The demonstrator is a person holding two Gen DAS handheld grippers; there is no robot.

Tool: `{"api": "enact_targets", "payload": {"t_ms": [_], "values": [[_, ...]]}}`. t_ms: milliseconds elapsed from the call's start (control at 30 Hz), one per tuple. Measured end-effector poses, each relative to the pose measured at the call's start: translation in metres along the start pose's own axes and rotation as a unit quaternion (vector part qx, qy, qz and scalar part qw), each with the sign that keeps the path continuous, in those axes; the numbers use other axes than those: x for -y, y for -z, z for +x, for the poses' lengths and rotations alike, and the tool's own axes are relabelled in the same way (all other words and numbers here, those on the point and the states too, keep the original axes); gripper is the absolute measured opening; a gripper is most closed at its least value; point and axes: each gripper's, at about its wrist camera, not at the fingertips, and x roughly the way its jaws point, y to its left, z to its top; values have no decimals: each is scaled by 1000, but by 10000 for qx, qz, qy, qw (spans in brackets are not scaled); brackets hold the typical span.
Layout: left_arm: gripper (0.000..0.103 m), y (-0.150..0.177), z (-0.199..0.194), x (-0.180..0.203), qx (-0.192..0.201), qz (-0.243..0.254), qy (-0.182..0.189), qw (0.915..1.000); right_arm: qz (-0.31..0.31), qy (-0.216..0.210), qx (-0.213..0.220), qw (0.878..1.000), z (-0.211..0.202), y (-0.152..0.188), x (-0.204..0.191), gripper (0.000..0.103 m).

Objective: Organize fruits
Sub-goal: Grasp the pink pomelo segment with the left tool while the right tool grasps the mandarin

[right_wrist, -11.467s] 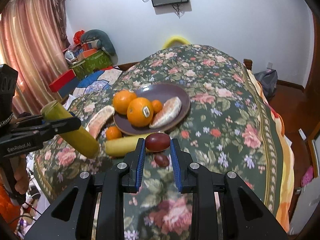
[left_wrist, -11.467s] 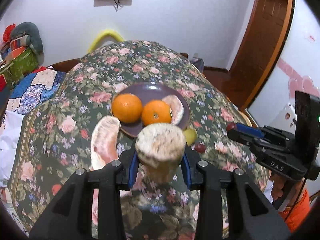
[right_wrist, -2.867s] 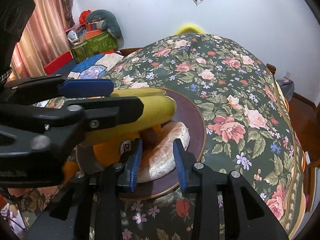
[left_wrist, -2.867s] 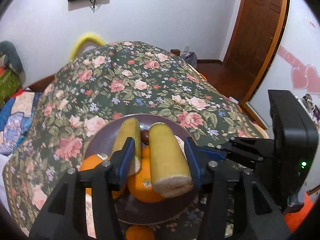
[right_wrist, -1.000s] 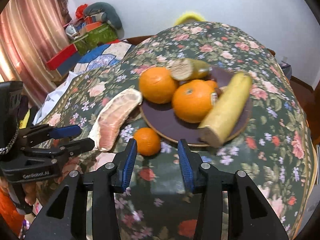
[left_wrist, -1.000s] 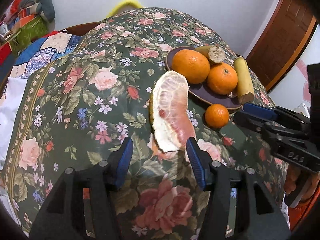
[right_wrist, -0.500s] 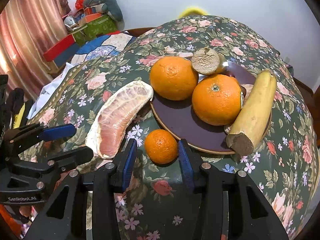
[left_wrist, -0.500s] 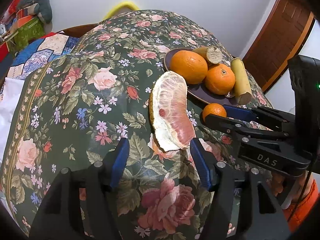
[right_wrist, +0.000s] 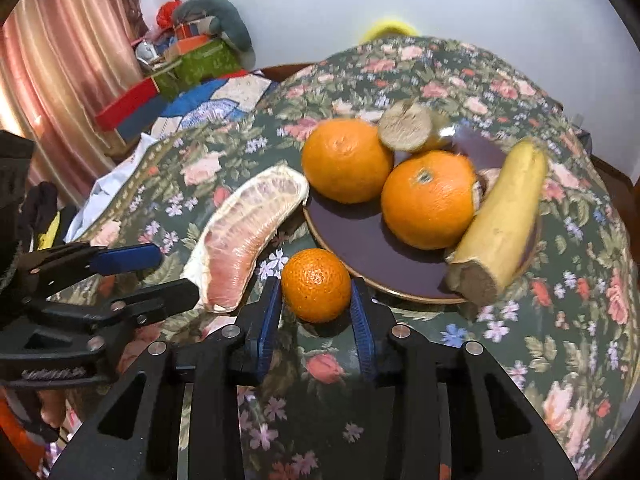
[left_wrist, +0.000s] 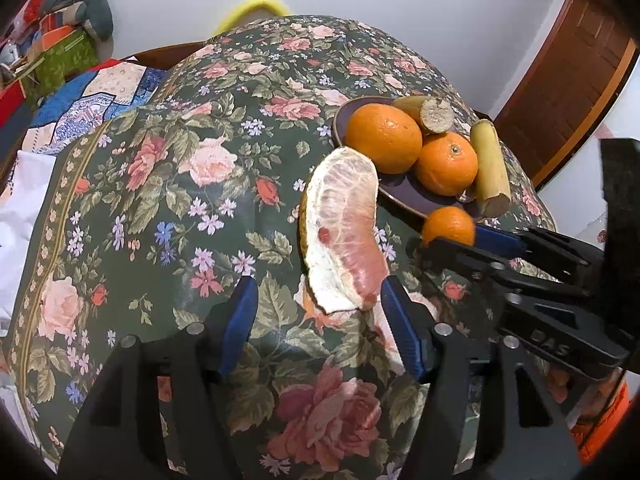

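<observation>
So your right gripper (right_wrist: 316, 306) has just been closing around the small mandarin (right_wrist: 316, 285) beside the plate (right_wrist: 360, 248), pads about touching it. Your left gripper (left_wrist: 316, 326) has opened wider, straddling the pomelo segment (left_wrist: 344, 236); both still need plating.

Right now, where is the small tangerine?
In the right wrist view the small tangerine sits on the floral tablecloth between the right gripper pads, just off the purple plate rim, right of the pomelo segment.

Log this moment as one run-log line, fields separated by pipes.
left gripper: open around pomelo segment | right gripper: jaws just closing, small mandarin between them | plate: two oranges, two banana pieces
</observation>
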Motion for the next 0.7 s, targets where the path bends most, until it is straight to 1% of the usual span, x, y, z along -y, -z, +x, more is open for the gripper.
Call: {"api": "enact_targets", "payload": {"t_ms": [200,367,433,500,667,700], "values": [[63,-12,3,14,83,116,-138,9998,60,-28,349,9994,-31,-3,12,31],[63,-25,31,19,-177,105,-264,9994,110,17,548,9984,-48,-6,28,32],[63,-29,41,18,-276,82,-356,9990,148,35,606,9980,-52,-5,34,32],[63,-32,45,20,-252,140,-426,9987,193,42,639,9978,-54,-5,40,32],[63,-40,53,21,-223,95,-338,9991,343,34,649,9973,-52,-4,54,32],[60,-41,53,20,-197,74,-342,9992,362,24,652,9972,-52,-3,56,32]]}}
